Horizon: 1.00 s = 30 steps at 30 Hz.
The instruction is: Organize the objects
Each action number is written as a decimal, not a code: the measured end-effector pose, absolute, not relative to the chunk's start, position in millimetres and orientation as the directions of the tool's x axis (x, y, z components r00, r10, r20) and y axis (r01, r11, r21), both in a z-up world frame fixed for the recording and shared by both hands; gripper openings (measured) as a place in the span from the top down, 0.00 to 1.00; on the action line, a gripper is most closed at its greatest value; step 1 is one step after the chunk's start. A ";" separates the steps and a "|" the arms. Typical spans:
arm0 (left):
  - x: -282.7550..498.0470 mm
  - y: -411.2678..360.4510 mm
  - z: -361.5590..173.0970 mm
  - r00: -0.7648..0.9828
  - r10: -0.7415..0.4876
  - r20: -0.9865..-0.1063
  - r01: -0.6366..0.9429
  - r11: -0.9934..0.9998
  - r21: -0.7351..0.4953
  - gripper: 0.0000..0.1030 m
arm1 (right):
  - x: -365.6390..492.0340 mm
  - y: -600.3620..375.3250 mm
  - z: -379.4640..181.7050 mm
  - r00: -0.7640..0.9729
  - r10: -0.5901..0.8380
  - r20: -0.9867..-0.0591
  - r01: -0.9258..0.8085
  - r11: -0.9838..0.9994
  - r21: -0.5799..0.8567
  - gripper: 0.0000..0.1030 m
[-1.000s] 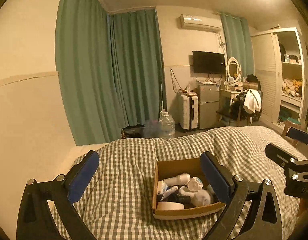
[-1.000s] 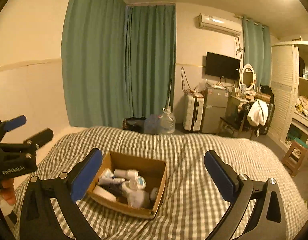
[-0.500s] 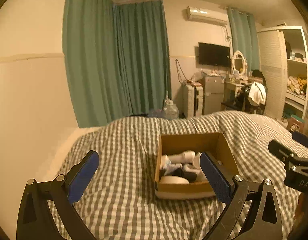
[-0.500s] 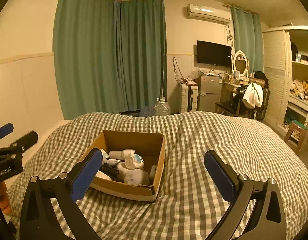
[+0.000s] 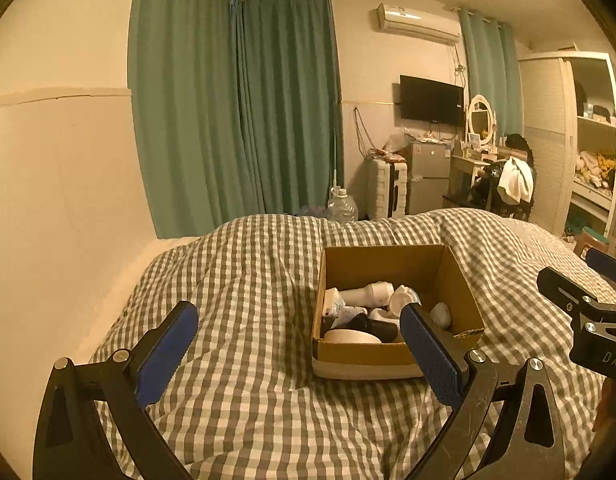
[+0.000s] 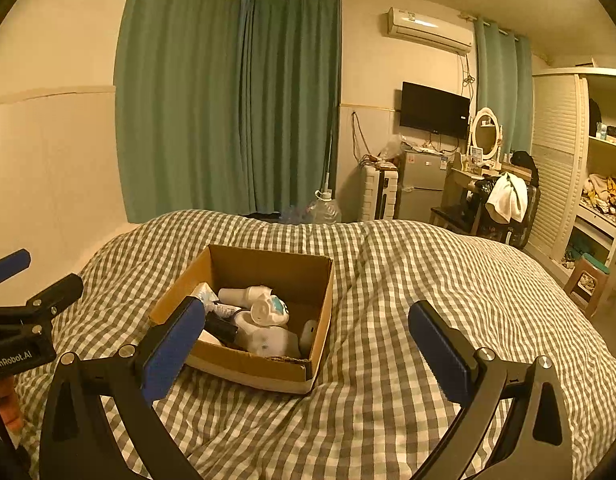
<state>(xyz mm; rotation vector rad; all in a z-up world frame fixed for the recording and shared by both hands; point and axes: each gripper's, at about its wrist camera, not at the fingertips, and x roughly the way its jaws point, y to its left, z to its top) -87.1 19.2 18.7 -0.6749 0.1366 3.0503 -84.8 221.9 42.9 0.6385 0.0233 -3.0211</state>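
An open cardboard box (image 5: pixel 462 300) sits on a grey checked bedspread (image 5: pixel 247 300); it also shows in the right wrist view (image 6: pixel 324 320). It holds several white bottles and tubes (image 5: pixel 368 294) (image 6: pixel 263 310) and a dark item (image 5: pixel 372 324). My left gripper (image 5: pixel 299 348) is open and empty, low over the bed, with its right finger in front of the box's near right corner. My right gripper (image 6: pixel 308 352) is open and empty, with its left finger in front of the box's near left corner. Each gripper shows at the edge of the other's view.
The bed runs along a cream wall (image 5: pixel 59 200) on the left. Beyond it stand green curtains (image 5: pixel 247 120), a water jug (image 5: pixel 342 206), a white suitcase (image 5: pixel 388 190), a small fridge (image 5: pixel 426 176), a dressing table (image 6: pixel 484 168), an open wardrobe (image 6: pixel 588 184) and a stool (image 6: pixel 588 284).
Both views have steadied and come nearer the box, which now looks larger and more open from above. Both grippers stay open and empty.
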 end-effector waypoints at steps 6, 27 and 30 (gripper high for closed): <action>-86.0 18.3 17.3 -0.904 -0.015 -0.427 -0.023 -0.996 0.083 0.00 | -84.1 221.6 43.2 -0.913 -0.045 -0.405 0.053 -0.999 -0.007 0.01; -84.6 20.7 12.5 -0.902 -0.042 -0.430 -0.005 -0.994 0.108 0.00 | -83.8 215.8 38.8 -0.908 -0.049 -0.417 0.063 -0.998 -0.020 0.01; -83.7 20.0 12.1 -0.904 -0.038 -0.426 -0.006 -0.995 0.100 0.00 | -84.2 215.0 37.1 -0.906 -0.048 -0.421 0.063 -0.998 -0.022 0.01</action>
